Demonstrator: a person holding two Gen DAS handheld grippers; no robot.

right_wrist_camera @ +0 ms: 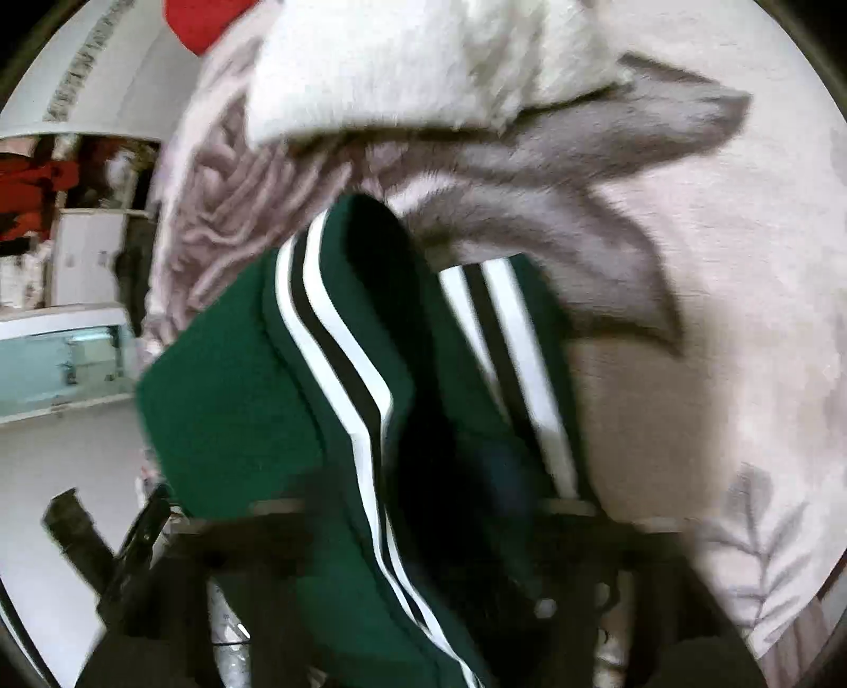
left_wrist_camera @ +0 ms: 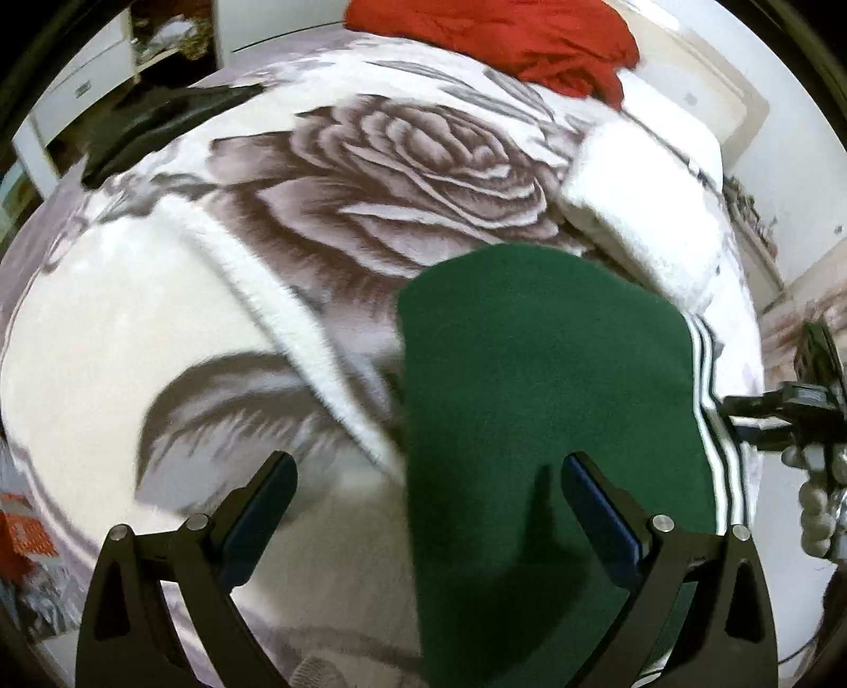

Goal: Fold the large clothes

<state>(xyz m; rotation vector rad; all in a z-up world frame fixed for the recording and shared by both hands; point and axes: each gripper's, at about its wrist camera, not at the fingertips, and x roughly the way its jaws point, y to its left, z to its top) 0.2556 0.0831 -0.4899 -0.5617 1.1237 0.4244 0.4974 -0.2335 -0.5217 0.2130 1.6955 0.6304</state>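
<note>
A dark green garment (left_wrist_camera: 540, 381) with white and black side stripes lies folded on the bed, its striped edge to the right. My left gripper (left_wrist_camera: 426, 476) hovers over its near left edge, open, with nothing between its fingers. The right gripper (left_wrist_camera: 794, 413) shows at the far right edge of the left wrist view, beside the striped edge. In the right wrist view the green garment (right_wrist_camera: 238, 402) bulges up in a loose striped fold across my right gripper (right_wrist_camera: 418, 476). That gripper's jaws stand wide apart; one finger (right_wrist_camera: 508, 476) shows dimly, the other is hidden under cloth.
The bed is covered by a white and grey rose-print blanket (left_wrist_camera: 370, 174). A folded white item (left_wrist_camera: 635, 211) lies just beyond the green garment, a red garment (left_wrist_camera: 503, 37) at the head, a dark garment (left_wrist_camera: 159, 121) at the far left. White furniture (right_wrist_camera: 69, 349) stands beside the bed.
</note>
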